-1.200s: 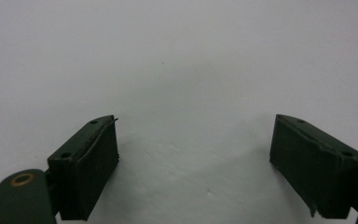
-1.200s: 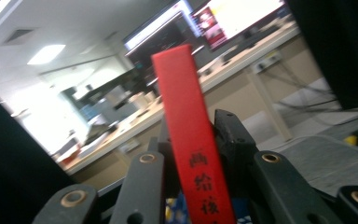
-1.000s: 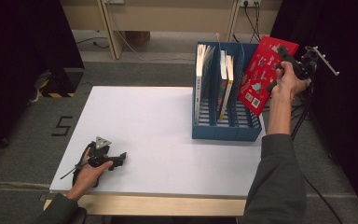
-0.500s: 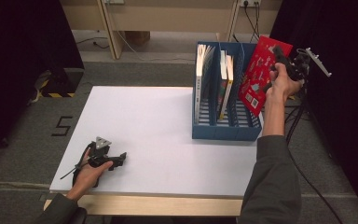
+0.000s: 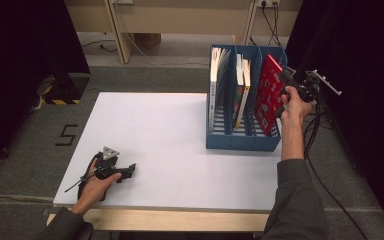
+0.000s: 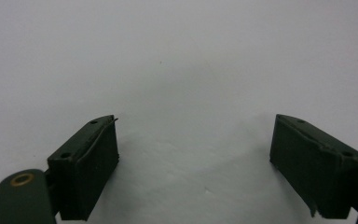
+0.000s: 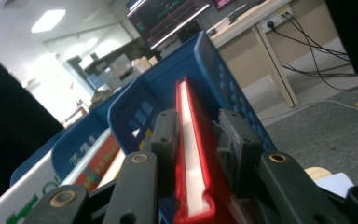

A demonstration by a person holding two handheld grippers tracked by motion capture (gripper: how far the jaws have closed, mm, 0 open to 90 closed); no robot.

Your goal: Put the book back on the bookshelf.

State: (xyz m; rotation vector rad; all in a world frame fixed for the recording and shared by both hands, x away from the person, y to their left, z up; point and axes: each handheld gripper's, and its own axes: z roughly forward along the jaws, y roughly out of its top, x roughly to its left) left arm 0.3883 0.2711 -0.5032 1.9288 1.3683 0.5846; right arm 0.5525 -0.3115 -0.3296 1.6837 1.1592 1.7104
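The red book (image 5: 268,95) is standing in the rightmost compartment of the blue file rack (image 5: 240,142), leaning slightly, with its lower end near the compartment floor. You are holding it with the right gripper (image 5: 289,82), at the rack's right wall, beside the book's upper edge. In the right gripper view, the red book (image 7: 193,154) is lying between the two black jaws, which have just been easing apart; the pads are still close against both covers, so treat the book as pinched until you are seeing a clear gap on each side.

To finish this step well:
- Keep the book parallel to the rack's dividers while you are letting go, so that it is not tipping against the divider on its left.
- Judge whether the lower edge is resting on the rack floor before you are spreading the jaws further; a book released while hanging is likely to drop and skew.
- Draw the gripper straight up and away from the rack, clear of its right wall.

The neighbouring books (image 5: 241,90) are occupying the compartments left of the red one; avoid nudging them.

The left gripper (image 5: 122,172) is resting on the white surface (image 5: 170,150), well apart from the rack toward its near-left side, jaws spread wide and holding nothing.
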